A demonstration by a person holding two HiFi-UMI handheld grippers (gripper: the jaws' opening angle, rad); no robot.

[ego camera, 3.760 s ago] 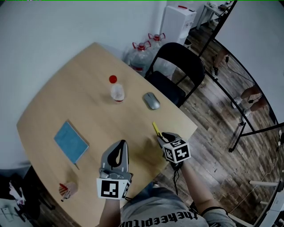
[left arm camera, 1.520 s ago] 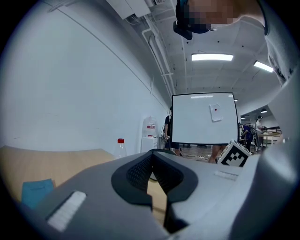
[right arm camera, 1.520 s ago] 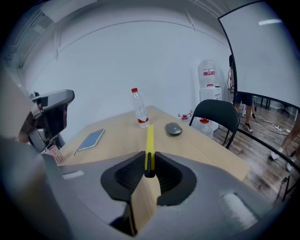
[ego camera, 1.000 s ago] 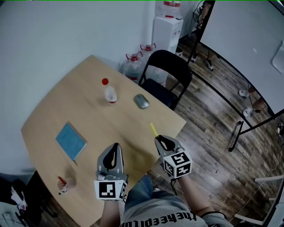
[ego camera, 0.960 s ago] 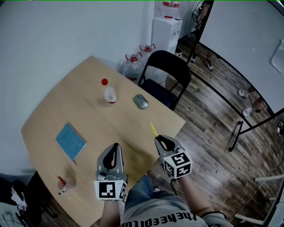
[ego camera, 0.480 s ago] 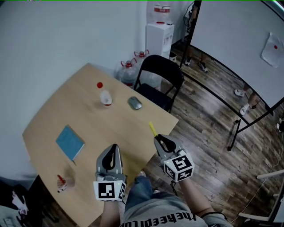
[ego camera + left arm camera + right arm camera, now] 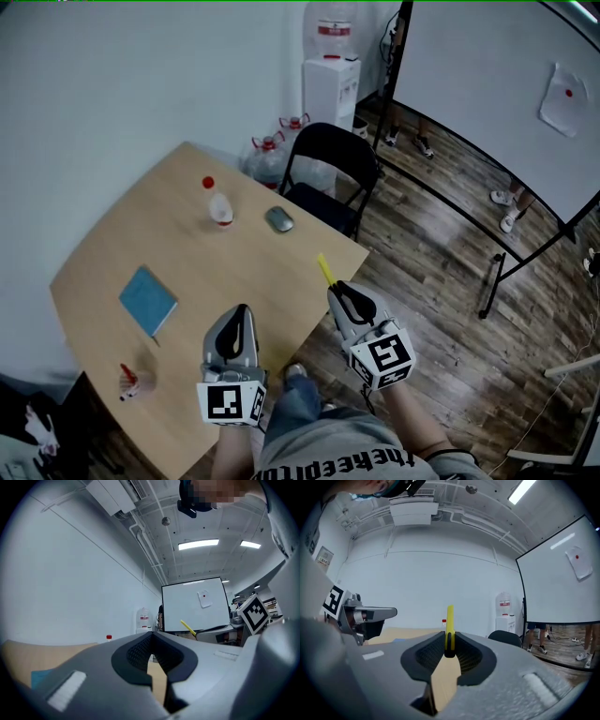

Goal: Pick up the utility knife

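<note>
Since earlier we raised the right claw (image 7: 337,295), clamped on utility knife (image 7: 324,270), off bench (image 7: 131,244) | left claw (image 7: 236,317) together, empty | pickup looks done

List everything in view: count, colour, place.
table: one, light wood, centre left
utility knife: one, yellow, lifted off the table in the right claw
bottle: one, clear with red cap, far side of table
mouse: one, grey, right of the bottle
notebook: one, blue, table's left part
small object: one, red and pale, table's near left edge, too small to identify
chair: one, black, beyond the table
water jugs: two, clear, on the floor behind the chair
water dispenser: one, white, by the wall
whiteboard: one, white, right
left claw: grey, shut, empty
right claw: grey, shut on the knife
</note>
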